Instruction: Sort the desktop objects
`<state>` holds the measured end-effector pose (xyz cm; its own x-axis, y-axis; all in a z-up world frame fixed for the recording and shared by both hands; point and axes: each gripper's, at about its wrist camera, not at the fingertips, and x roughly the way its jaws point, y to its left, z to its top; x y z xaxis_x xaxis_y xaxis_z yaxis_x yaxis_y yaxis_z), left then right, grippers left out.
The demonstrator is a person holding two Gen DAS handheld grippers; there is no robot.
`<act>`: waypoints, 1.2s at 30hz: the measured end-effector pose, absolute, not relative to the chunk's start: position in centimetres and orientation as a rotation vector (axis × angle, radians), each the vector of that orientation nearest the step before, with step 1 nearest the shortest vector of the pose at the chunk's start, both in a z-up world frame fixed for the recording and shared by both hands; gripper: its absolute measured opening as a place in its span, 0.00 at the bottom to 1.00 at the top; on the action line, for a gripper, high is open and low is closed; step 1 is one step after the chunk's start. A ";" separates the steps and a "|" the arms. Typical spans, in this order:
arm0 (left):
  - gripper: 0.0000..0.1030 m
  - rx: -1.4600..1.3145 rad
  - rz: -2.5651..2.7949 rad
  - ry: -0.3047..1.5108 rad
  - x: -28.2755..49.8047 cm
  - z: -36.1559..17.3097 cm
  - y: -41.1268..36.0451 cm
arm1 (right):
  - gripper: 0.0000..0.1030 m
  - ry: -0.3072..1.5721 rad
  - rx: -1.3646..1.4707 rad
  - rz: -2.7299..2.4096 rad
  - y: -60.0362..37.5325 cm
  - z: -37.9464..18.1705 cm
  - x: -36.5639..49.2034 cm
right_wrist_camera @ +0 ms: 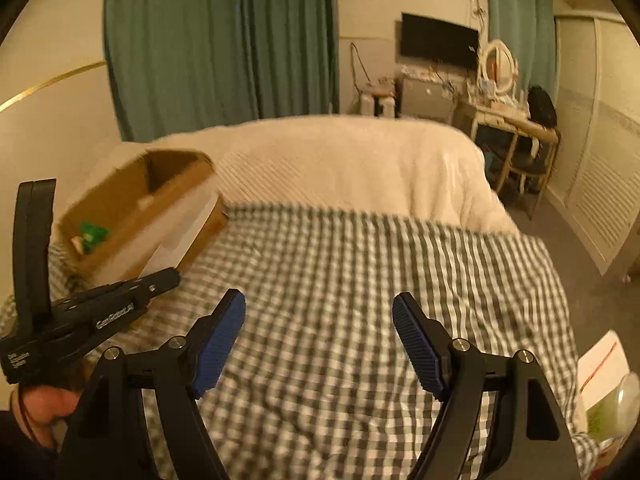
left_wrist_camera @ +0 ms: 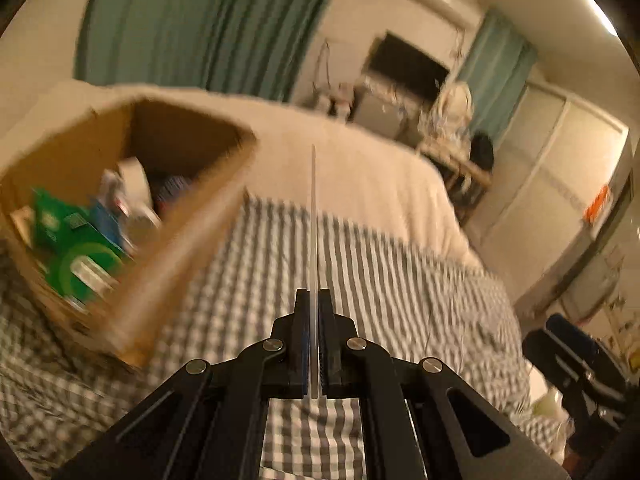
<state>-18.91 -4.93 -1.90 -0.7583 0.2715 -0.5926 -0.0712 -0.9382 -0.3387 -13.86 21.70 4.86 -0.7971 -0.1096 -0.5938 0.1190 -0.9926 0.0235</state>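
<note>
My left gripper (left_wrist_camera: 314,308) is squeezed tight on a thin clear sheet (left_wrist_camera: 313,216). From my left camera I see only its edge, a pale line that sticks up past my fingers. From my right camera the same sheet (right_wrist_camera: 180,232) looks flat, see-through and whitish, and it hangs in front of the box (right_wrist_camera: 132,200). The box (left_wrist_camera: 120,200) is brown cardboard with an open top, and it sits on the checked blanket (left_wrist_camera: 380,280) to the left of my left fingers. Inside the box is a green packet (left_wrist_camera: 76,248), something blue and some white things, but they are too blurry for me to tell what they are. The sheet is in the air above the blanket, just beside the box and not in it. My right gripper (right_wrist_camera: 319,340) has its blue pads (right_wrist_camera: 220,340) spread wide apart, with nothing between them. It hangs over the checked blanket (right_wrist_camera: 340,280). A white blanket (right_wrist_camera: 340,160) lies farther up the bed. Green curtains (right_wrist_camera: 216,40) hang on the far wall, with a dark TV (right_wrist_camera: 438,40) to the right of them.
</note>
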 end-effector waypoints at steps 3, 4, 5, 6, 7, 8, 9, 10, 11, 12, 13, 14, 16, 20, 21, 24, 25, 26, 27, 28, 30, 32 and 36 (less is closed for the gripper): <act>0.03 -0.948 2.808 -0.487 -18.8 0.7 -8.0 | 0.75 0.027 0.879 -2.850 18.9 7.5 -13.7; 0.03 -0.950 2.828 -0.502 -19.1 1.3 -9.5 | 0.77 0.018 0.862 -2.840 17.9 8.2 -13.9; 0.03 -0.957 2.841 -0.509 -19.5 1.5 -10.3 | 0.79 0.007 0.844 -2.831 16.8 8.8 -14.2; 0.03 -0.971 2.857 -0.519 -20.0 1.6 -11.5 | 0.80 0.000 0.827 -2.828 15.6 9.3 -14.7; 0.03 -0.985 2.870 -0.523 -20.5 1.7 -12.7 | 0.80 -0.007 0.818 -2.819 14.5 9.5 -15.0; 0.03 -0.998 2.883 -0.521 -20.9 1.7 -14.1 | 0.80 -0.017 0.825 -2.808 13.4 9.7 -15.7; 0.03 -1.020 2.887 -0.503 -21.4 1.6 -14.8 | 0.80 -0.027 0.844 -2.794 12.3 9.5 -16.5; 0.03 -1.047 2.890 -0.463 -21.9 1.5 -15.9 | 0.80 -0.045 0.862 -2.782 11.5 9.5 -17.2; 0.03 -1.070 2.889 -0.420 -22.7 1.4 -16.4 | 0.80 -0.066 0.880 -2.773 10.7 9.3 -18.1; 0.03 -1.095 2.887 -0.361 -23.4 1.4 -16.7 | 0.80 -0.089 0.902 -2.766 10.0 9.1 -19.0; 0.05 -1.105 2.892 -0.295 -24.0 1.4 -16.9 | 0.80 -0.102 0.916 -2.765 9.6 8.9 -19.6; 0.06 -1.109 2.899 -0.238 -24.4 1.4 -17.0 | 0.80 -0.110 0.934 -2.766 9.1 8.8 -20.3; 0.26 -1.112 2.914 -0.135 -24.6 1.4 -17.0 | 0.80 -0.113 0.960 -2.780 8.7 8.9 -21.0; 1.00 -1.026 3.043 -0.022 -22.1 2.1 -16.4 | 0.87 -0.095 0.950 -2.831 8.7 9.0 -19.7; 1.00 -0.972 3.064 -0.020 -21.1 2.3 -16.3 | 0.87 -0.091 0.954 -2.839 8.8 9.0 -19.2; 1.00 -0.954 3.056 -0.026 -18.6 2.6 -15.5 | 0.88 -0.105 0.961 -2.862 10.0 9.2 -17.7; 1.00 -0.967 3.066 -0.016 -17.8 2.6 -15.1 | 0.90 -0.110 0.961 -2.877 10.4 9.2 -17.1; 1.00 -0.978 3.087 -0.006 -16.8 2.5 -14.8 | 0.93 -0.114 0.960 -2.896 10.9 9.3 -16.5; 1.00 -0.983 3.108 -0.006 -16.2 2.4 -14.8 | 0.94 -0.119 0.957 -2.917 11.5 9.3 -15.8; 1.00 -0.979 3.138 -0.017 -15.3 2.0 -14.7 | 0.99 -0.124 0.956 -2.931 12.0 9.2 -15.3; 1.00 -0.961 3.154 -0.042 -13.7 1.2 -14.3 | 1.00 -0.143 0.958 -2.944 13.1 8.4 -14.0; 1.00 -0.994 3.114 -0.079 -12.4 0.0 -13.7 | 0.99 -0.150 1.018 -2.929 13.9 7.1 -13.2; 1.00 -1.023 3.095 -0.024 -11.1 -0.8 -12.3 | 0.99 -0.137 1.078 -2.949 14.7 4.8 -11.9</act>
<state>-11.11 -12.31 -0.84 -0.7966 -0.1072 -0.5950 0.1163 -0.9929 0.0231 -11.86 14.69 4.83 -0.7648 -0.0287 -0.6436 -0.0311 -0.9962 0.0814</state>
